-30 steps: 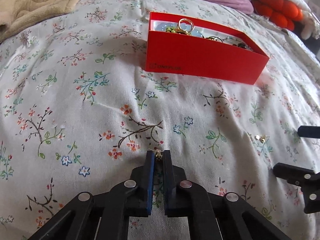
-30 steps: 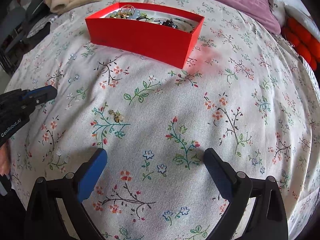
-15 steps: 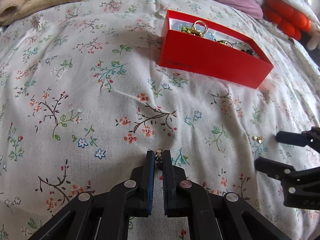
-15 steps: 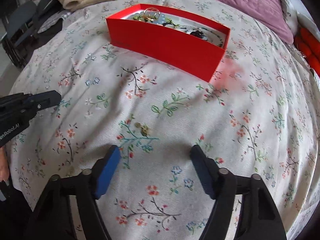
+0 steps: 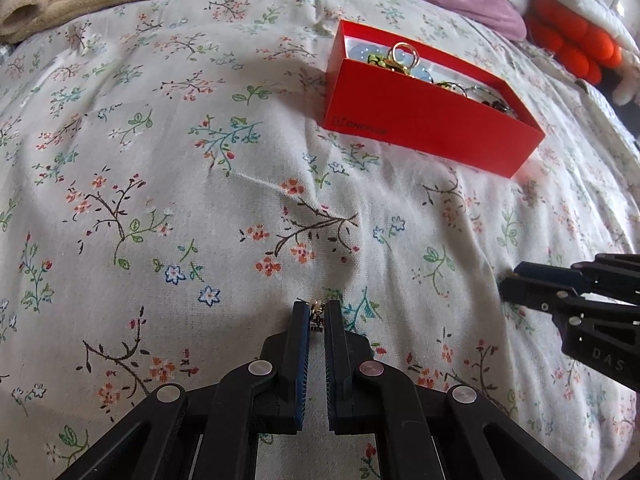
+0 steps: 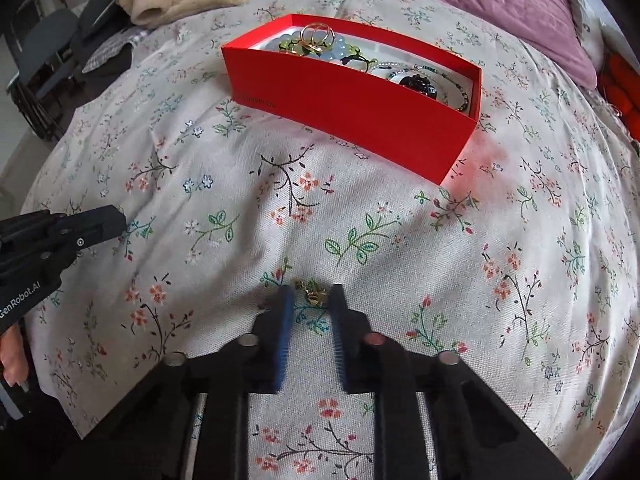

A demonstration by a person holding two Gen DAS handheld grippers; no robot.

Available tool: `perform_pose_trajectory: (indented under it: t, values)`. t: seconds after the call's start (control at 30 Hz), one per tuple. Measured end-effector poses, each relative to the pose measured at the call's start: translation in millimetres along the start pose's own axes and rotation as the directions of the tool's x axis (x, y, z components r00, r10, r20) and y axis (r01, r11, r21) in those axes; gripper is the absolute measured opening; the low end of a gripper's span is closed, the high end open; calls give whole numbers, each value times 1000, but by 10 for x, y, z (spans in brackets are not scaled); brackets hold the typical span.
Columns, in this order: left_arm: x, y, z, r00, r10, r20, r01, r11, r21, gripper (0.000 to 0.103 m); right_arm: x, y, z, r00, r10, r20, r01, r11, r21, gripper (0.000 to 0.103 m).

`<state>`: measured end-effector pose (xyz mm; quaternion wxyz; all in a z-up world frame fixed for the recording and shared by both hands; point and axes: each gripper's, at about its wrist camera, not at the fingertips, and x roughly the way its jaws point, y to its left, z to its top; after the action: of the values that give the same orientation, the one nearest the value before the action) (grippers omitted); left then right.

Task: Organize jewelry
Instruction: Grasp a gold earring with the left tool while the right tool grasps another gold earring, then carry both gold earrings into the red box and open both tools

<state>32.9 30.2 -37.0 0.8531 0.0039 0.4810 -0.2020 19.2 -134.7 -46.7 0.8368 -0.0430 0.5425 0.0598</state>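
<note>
Closing around a small gold earring (image 6: 313, 295) on the floral bedspread (image 6: 400, 240), our right gripper (image 6: 310, 300) had narrowed sharply from the wide spread it showed a second before; its jaws were closing with the earring between them, the pads not yet visibly pressing it. We judged this the start of a second pick. Our left gripper (image 5: 317, 314) was clamped on another small earring (image 5: 317, 312), pinched at the very tips and unchanged from earlier. The red box (image 6: 360, 120) sat toward the far edge of the bed, already holding rings and beads, its long axis running from near left to far right in the right wrist view. The earring between our right jaws lay near the bed's near edge; it was too small to tell which way it pointed, though it seemed to stretch across the gap.
</note>
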Motion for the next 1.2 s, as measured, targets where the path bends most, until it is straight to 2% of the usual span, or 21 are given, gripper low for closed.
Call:
perform_pose_trajectory:
  t: [0.07, 0.67, 1.2]
  values:
    - [-2, 4, 0, 1000, 1, 0, -1, 1000, -2, 2, -9, 5, -14, 1000, 3, -3, -3, 1000, -2, 10]
    - [-53, 61, 76, 1000, 7, 14, -7, 1000, -18, 2, -127, -58, -2, 999, 22, -35, -21, 999, 36, 6]
    - [-117, 7, 143, 1000, -5, 31, 6, 1000, -17, 2, -487, -286, 89, 995, 94, 31, -98, 988, 120, 6]
